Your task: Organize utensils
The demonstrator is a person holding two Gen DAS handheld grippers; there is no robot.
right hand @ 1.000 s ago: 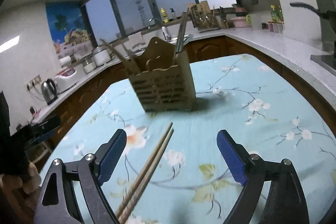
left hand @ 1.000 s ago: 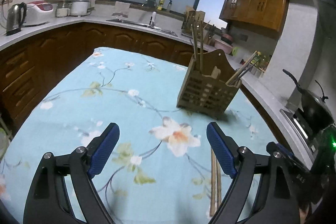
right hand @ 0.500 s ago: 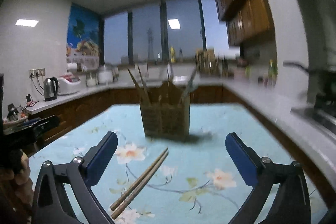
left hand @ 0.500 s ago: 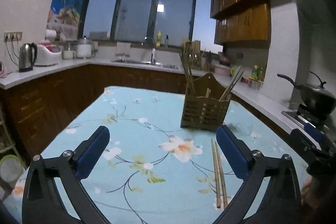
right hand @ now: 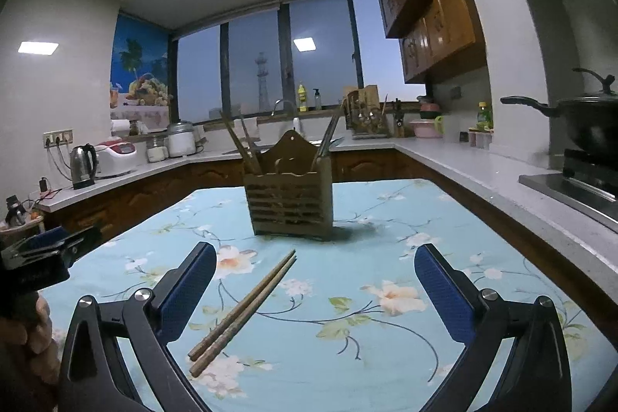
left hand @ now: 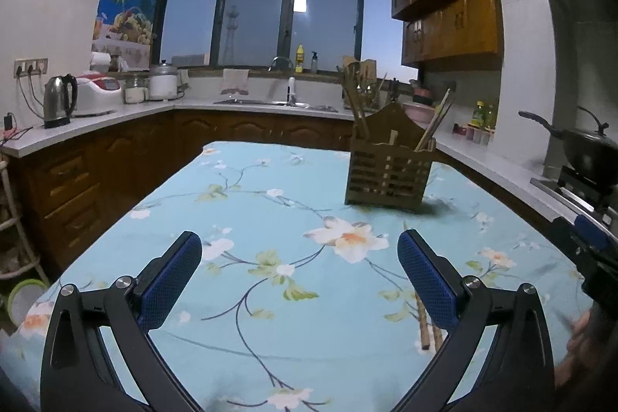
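Both wide open, holding nothing: left gripper, right gripper. Chopsticks at 6 o'clock from holder.

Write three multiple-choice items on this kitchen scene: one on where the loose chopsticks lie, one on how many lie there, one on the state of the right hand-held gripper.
1. Where do the loose chopsticks lie?
A. on the tablecloth, in front of the holder
B. inside the holder
C. on the counter by the kettle

2. How many chopsticks lie loose?
A. one
B. two
C. four

3. What is the state of the right hand-held gripper?
A. shut on the chopsticks
B. shut on nothing
C. open, holding nothing

Answers:
1. A: the right wrist view shows them flat on the floral cloth, apart from the holder.
2. B: two sticks lie side by side.
3. C: its blue pads stand wide apart and touch neither stick.
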